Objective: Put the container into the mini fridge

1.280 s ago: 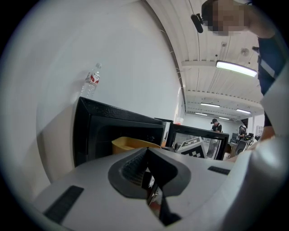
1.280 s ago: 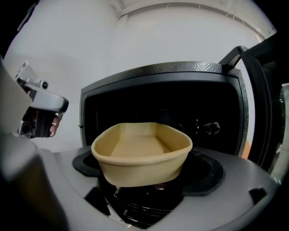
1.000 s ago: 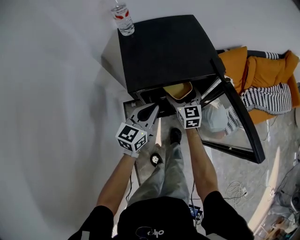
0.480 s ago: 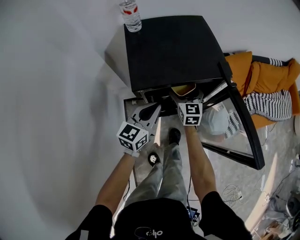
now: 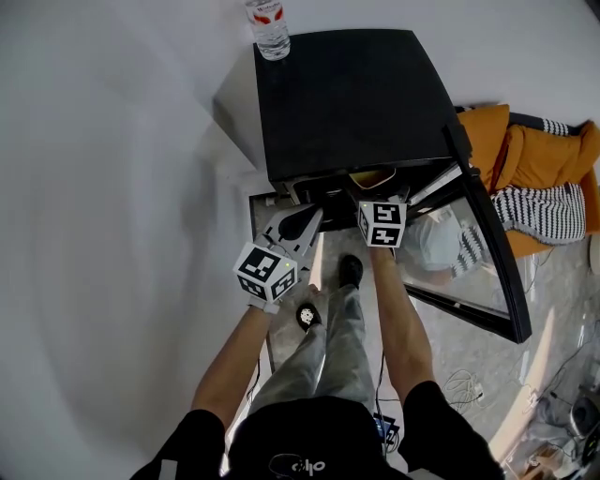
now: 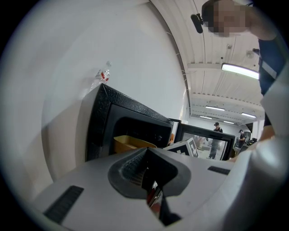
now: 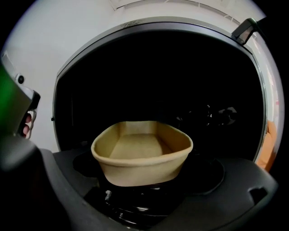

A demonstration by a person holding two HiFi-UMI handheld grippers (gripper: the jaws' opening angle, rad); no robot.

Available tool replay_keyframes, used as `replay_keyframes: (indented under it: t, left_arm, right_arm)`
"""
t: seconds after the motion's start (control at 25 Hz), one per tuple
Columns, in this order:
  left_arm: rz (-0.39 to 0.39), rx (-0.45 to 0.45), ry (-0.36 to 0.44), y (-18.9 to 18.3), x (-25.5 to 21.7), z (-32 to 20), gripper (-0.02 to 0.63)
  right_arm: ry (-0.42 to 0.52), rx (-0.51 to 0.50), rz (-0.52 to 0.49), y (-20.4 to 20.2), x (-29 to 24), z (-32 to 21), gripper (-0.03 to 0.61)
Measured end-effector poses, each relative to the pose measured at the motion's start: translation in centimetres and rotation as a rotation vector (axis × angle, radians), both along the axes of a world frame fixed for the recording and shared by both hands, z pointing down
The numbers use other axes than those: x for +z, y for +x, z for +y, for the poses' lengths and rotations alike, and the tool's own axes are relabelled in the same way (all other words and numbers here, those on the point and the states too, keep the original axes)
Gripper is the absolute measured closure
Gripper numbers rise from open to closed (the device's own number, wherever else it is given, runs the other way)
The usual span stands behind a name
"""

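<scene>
A black mini fridge (image 5: 347, 98) stands against the white wall with its glass door (image 5: 489, 258) swung open to the right. My right gripper (image 5: 375, 191) is shut on the near wall of a tan, empty container (image 5: 372, 177) at the fridge mouth. In the right gripper view the container (image 7: 142, 151) hangs just inside the dark cavity (image 7: 158, 67), above my right gripper (image 7: 140, 191). My left gripper (image 5: 298, 223) hangs shut and empty to the left, below the opening. From the left gripper view (image 6: 153, 198) the container (image 6: 128, 144) shows inside the fridge (image 6: 108, 113).
A water bottle (image 5: 269, 23) stands on the fridge's back left corner. Orange and striped clothes (image 5: 544, 159) lie to the right behind the door. Cables (image 5: 469, 380) trail on the floor. The person's legs and shoes (image 5: 350, 272) are right under the grippers.
The right gripper has carried the container forward into the fridge opening, so less of it shows from above. The left gripper has hardly moved.
</scene>
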State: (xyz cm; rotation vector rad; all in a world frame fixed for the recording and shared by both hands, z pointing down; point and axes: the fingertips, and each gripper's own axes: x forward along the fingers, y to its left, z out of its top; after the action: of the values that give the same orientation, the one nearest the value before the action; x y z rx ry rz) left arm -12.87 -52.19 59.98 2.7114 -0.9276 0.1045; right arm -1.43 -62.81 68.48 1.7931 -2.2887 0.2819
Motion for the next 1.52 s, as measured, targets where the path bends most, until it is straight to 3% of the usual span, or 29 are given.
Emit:
replay_keyframes:
  t: [0.88, 1.36, 1.52]
  left_arm:
    - [0.006, -0.029, -0.007, -1.1, -0.2, 0.2, 0.609]
    - [0.028, -0.046, 0.006, -2.8, -4.0, 2.8, 0.609]
    - [0.048, -0.036, 0.013, -3.1, -6.2, 4.5, 0.609]
  right_arm:
    - [-0.033, 0.003, -0.051, 0.1, 0.3, 0.5, 0.021]
    - [-0.04, -0.01, -0.02, 0.9, -3.9, 9.2, 0.028]
    - [-0.026, -0.015, -0.029, 0.7, -7.6, 12.2, 0.1]
